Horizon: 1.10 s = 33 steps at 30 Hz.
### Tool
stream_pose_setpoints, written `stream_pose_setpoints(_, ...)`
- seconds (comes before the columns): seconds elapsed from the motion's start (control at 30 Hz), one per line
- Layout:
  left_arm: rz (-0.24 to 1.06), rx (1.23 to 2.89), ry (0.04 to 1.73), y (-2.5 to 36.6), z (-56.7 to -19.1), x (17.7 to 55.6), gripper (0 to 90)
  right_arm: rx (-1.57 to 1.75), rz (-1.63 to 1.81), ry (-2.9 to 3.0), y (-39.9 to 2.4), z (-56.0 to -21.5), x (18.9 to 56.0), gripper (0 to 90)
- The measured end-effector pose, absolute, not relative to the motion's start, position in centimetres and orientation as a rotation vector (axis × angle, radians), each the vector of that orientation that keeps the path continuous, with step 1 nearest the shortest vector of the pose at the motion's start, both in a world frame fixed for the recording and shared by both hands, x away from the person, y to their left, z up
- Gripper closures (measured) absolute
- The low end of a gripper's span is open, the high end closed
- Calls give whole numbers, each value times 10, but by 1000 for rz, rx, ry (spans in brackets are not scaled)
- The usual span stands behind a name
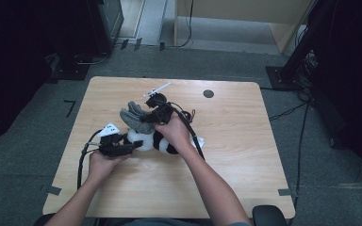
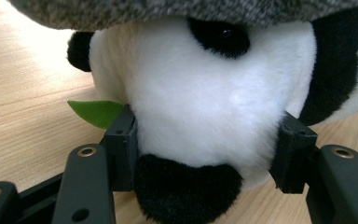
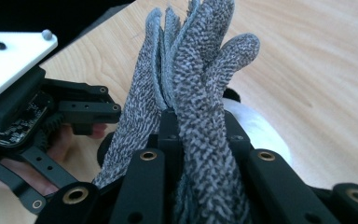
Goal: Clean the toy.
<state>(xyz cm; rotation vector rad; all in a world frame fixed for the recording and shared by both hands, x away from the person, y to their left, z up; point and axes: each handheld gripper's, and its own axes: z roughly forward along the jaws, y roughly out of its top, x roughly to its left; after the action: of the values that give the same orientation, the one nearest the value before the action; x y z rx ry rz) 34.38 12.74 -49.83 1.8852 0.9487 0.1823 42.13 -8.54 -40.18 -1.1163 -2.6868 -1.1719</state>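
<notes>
— Starting with the table [image 1: 245,155]: the plush panda [image 1: 147,140] lies near its middle, on its side as far as I can judge, long axis running left to right across the person's front, head toward the left gripper [image 1: 122,149].

— And that gripper's state?

— Its jaws are clamped on the panda's [image 2: 205,112] white muzzle, one pad pressing in on each side, in the left gripper view. A green felt leaf [image 2: 97,112] pokes out by one pad.

— The right gripper [image 1: 159,112]?

— Pinched tight on the grey knit glove [image 3: 200,93], fingers of the glove fanning up past the jaws. It sits above and just behind the panda's head, so the glove [image 1: 136,117] hangs over the very end the left one holds steady. The right hand is nearer the body.

— Hidden bits?

— The panda's lower body is covered by the right hand in the high view. Whether the glove already touches the head, I can't quite tell; its cuff opening is out of sight.
</notes>
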Motion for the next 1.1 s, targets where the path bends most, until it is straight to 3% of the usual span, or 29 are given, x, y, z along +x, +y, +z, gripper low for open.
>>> stream_pose_setpoints(0.7, 168, 1879, 942, 129, -499, 344, 382, -1342, -1119, -2787, -152, -401, 432, 765)
stream_pose_setpoints(0.93, 163, 1874, 943, 130, -499, 344, 377, -1306, -1218, -2845, -144, -376, 418, 769)
stream_pose_setpoints(1.1, 169, 1872, 943, 130, -499, 344, 374, -1194, -1326, -2769, -116, -358, 411, 769)
